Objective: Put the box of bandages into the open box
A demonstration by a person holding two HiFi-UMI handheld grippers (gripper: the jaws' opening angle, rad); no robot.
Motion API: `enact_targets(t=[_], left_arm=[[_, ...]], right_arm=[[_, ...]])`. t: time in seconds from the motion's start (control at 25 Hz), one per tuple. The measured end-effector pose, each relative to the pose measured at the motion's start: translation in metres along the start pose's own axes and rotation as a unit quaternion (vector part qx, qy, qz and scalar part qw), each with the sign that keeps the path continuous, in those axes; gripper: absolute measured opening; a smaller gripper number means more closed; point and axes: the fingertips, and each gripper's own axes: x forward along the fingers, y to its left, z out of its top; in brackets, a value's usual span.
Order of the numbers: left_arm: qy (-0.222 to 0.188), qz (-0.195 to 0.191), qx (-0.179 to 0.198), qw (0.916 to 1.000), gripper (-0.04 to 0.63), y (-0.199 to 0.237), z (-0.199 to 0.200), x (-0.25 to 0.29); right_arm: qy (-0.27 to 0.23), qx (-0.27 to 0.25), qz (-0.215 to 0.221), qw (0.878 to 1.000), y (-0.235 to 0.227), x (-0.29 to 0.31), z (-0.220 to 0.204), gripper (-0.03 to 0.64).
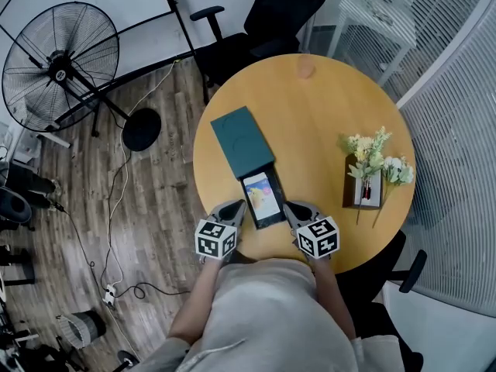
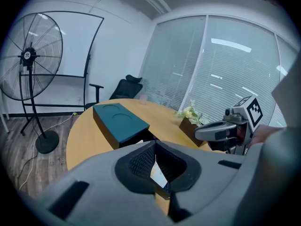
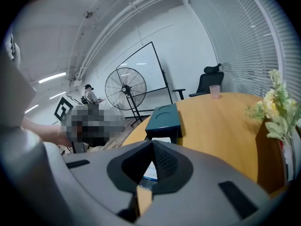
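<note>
Bandage box (image 1: 262,195) appears already seated in pulled-out tray of open box (image 1: 242,142) on bench (image 1: 318,107), long axis 12–6. Left gripper (image 1: 235,207) at 8 o'clock, right gripper (image 1: 294,208) at 4, equally near; both clenched, empty.

A wide bare stretch of table (image 1: 318,122) is left open between the box (image 1: 242,141) and the flowers (image 1: 370,169), broken only by a cup (image 1: 305,68) at the far edge. The near edge is crowded: the box's drawn-out tray (image 1: 263,200) is flanked closely by the left gripper (image 1: 235,206) and the right gripper (image 1: 291,206).
</note>
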Motion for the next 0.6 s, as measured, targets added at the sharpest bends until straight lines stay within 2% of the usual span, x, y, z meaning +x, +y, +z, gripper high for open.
enact_targets(t=[0.28,0.6], left_arm=[[0.002,0.000,0.001,1.0000,0.011,0.0002,0.0001,-0.0002],[0.000,0.001,0.001,1.0000,0.011,0.0013,-0.0002,-0.0017]], right_arm=[[0.009,-0.015,-0.019,1.000,-0.0042,-0.0012,-0.0015,-0.005],[0.013,-0.019,-0.020,1.000,-0.0028,-0.0002,-0.0029,-0.005]])
